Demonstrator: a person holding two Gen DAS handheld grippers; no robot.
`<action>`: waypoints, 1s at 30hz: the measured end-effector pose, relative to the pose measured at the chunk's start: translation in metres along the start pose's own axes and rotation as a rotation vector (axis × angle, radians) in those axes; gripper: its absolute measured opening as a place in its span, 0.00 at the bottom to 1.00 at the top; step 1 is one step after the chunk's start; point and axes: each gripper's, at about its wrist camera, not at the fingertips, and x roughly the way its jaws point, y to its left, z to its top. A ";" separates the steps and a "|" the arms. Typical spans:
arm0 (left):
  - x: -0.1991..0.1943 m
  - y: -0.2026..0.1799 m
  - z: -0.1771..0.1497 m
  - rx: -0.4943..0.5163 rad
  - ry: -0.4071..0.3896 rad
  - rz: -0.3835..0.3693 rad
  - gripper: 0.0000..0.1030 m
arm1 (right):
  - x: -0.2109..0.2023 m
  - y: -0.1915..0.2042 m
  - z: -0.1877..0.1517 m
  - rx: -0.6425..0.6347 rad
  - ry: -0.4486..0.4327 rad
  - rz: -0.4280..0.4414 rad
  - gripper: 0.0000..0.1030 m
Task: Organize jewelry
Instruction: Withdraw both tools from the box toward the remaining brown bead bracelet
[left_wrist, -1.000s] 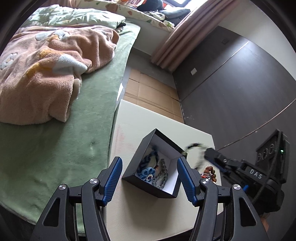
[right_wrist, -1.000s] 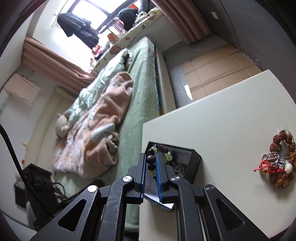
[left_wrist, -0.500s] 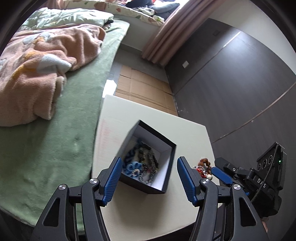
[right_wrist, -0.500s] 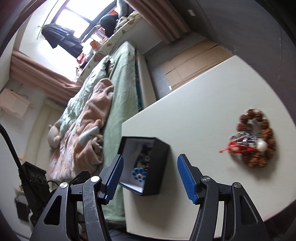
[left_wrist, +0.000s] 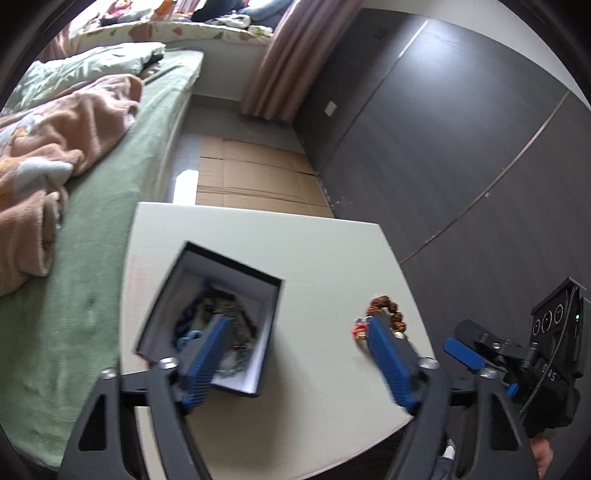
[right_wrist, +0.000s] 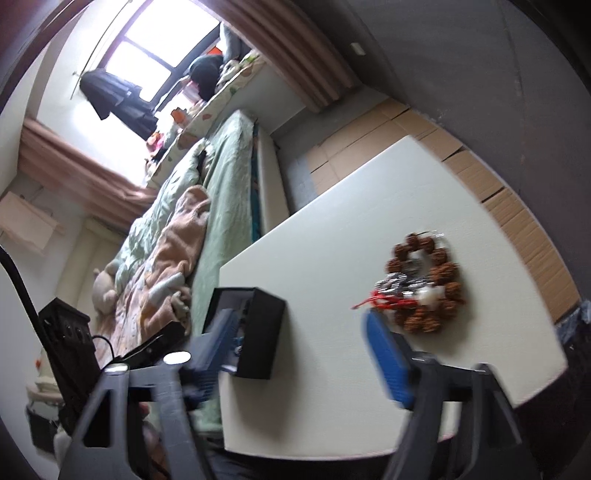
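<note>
A black jewelry box (left_wrist: 221, 291) with a white lining sits open on the white table (left_wrist: 314, 251); several bracelets and chains lie inside. It also shows in the right wrist view (right_wrist: 258, 332). A brown bead bracelet with silver and red pieces (right_wrist: 421, 284) lies on the table to the box's right; in the left wrist view (left_wrist: 384, 314) my left finger partly hides it. My left gripper (left_wrist: 299, 362) is open and empty above the table's front. My right gripper (right_wrist: 303, 354) is open and empty, with the bracelet just beyond its right finger.
A bed with a green sheet (left_wrist: 92, 229) and a pink blanket (left_wrist: 55, 122) runs along the table's left side. Cardboard (left_wrist: 255, 181) covers the floor beyond the table. A dark wall (left_wrist: 443, 129) stands to the right. The right gripper's body (left_wrist: 517, 354) is at the table's right edge.
The right gripper was shut on a bead bracelet over the box; it let go, opened and moved right toward the brown bracelet. The left gripper view shifted right too.
</note>
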 end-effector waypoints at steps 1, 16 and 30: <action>0.002 -0.006 -0.001 0.009 -0.001 -0.006 0.84 | -0.005 -0.006 0.000 0.007 -0.018 -0.009 0.89; 0.039 -0.072 -0.006 0.113 0.086 -0.058 1.00 | -0.025 -0.100 -0.009 0.188 -0.082 -0.008 0.94; 0.097 -0.096 -0.012 0.145 0.207 -0.043 0.67 | -0.032 -0.145 -0.013 0.304 -0.191 0.057 0.88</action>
